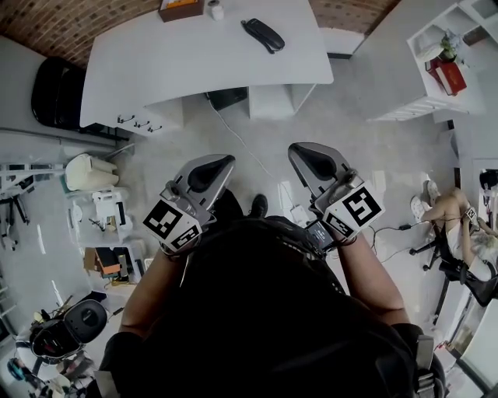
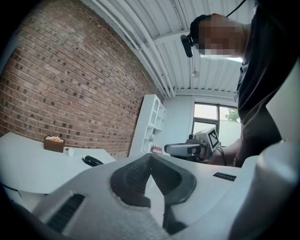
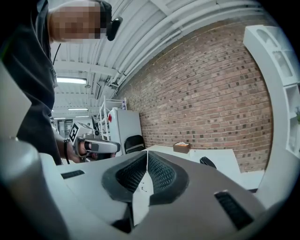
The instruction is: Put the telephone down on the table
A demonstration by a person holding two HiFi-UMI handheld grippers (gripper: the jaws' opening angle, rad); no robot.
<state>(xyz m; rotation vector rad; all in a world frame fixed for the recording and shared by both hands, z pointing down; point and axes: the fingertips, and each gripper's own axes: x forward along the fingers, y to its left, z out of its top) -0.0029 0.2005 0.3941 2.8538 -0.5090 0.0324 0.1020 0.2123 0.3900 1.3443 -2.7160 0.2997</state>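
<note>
A black telephone handset (image 1: 263, 34) lies on the white table (image 1: 194, 62), near its far right part. The handset also shows in the left gripper view (image 2: 92, 161) and as a dark shape in the right gripper view (image 3: 207, 162). My left gripper (image 1: 227, 161) and right gripper (image 1: 296, 150) are both held close to my body, well short of the table, pointing toward it. Each has its jaws closed together with nothing between them. The tips meet in the left gripper view (image 2: 151, 155) and in the right gripper view (image 3: 147, 153).
A brown box (image 1: 181, 8) and a small white cup (image 1: 215, 11) stand at the table's far edge. A black chair (image 1: 54, 92) sits left of the table, white shelving (image 1: 436, 62) at right. Clutter and cables lie on the floor to the left; another person (image 1: 455, 225) sits far right.
</note>
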